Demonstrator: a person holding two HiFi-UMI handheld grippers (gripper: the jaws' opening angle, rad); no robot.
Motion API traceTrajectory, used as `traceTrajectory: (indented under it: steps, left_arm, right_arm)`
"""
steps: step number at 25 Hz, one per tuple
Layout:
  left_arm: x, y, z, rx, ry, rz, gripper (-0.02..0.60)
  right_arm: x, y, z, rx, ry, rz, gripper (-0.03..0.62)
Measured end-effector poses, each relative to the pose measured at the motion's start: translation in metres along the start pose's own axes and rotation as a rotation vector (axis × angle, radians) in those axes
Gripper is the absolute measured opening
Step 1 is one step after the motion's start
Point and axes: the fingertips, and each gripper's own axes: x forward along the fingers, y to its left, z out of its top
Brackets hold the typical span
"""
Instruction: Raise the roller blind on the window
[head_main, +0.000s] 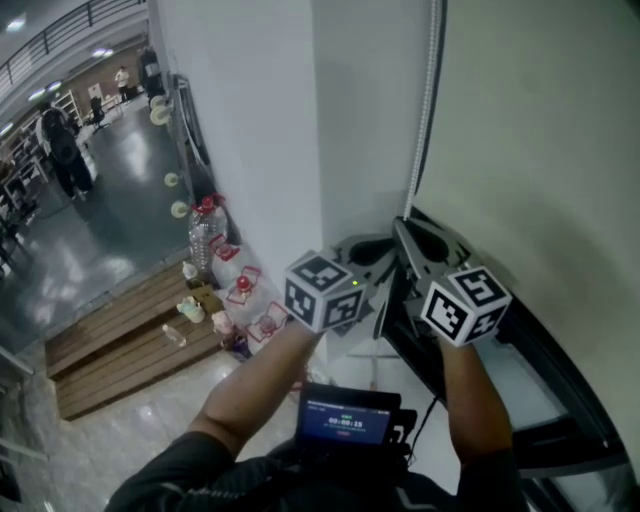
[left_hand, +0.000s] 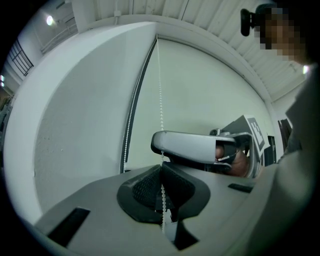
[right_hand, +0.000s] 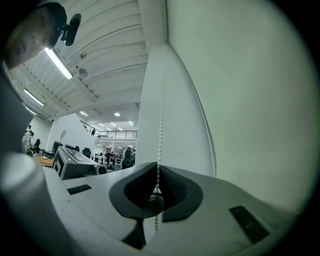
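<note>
The white bead chain (head_main: 428, 100) hangs down the left edge of the pale roller blind (head_main: 540, 150). Both grippers meet at its lower end, close together. In the left gripper view the chain (left_hand: 160, 90) runs down between the dark pads, and my left gripper (left_hand: 161, 172) is shut on it. The right gripper's (left_hand: 165, 142) grey jaw sits on the chain just above. In the right gripper view the chain (right_hand: 161, 125) passes between the pads, with my right gripper (right_hand: 158, 172) shut on it. A second strand (right_hand: 205, 130) hangs free beside the blind.
A dark window frame (head_main: 560, 380) runs below the blind. A white pillar (head_main: 270, 130) stands to the left. Bottles (head_main: 205, 230) and small items sit on a wooden platform (head_main: 120, 340) at lower left. A screen device (head_main: 345, 418) hangs at my chest. People stand far off.
</note>
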Motion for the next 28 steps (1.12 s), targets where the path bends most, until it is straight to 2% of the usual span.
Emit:
traceTrajectory:
  steps: [7,11,15,19,28]
  left_arm:
    - [-0.004,0.000,-0.005,0.007,-0.003,0.005,0.000]
    - [-0.002,0.004,-0.013,-0.008,0.011,0.024,0.000]
    - [-0.004,0.008,-0.041,-0.025,0.036,0.033,0.000]
    - [-0.007,0.008,-0.083,-0.053,0.101,0.041,0.000]
    - [-0.008,0.003,-0.153,-0.085,0.157,0.037,-0.002]
  right_arm:
    - [-0.004,0.003,-0.010,0.000,-0.012,0.000,0.008]
    - [0.000,0.000,-0.018,-0.001,0.031,0.001,0.006]
    - [-0.002,-0.001,-0.047,0.025,0.057,-0.019,0.006]
    - [-0.007,-0.003,-0.085,0.033,0.101,-0.048,0.006]
    - [-0.019,-0.007,-0.159,0.070,0.164,-0.083,0.006]
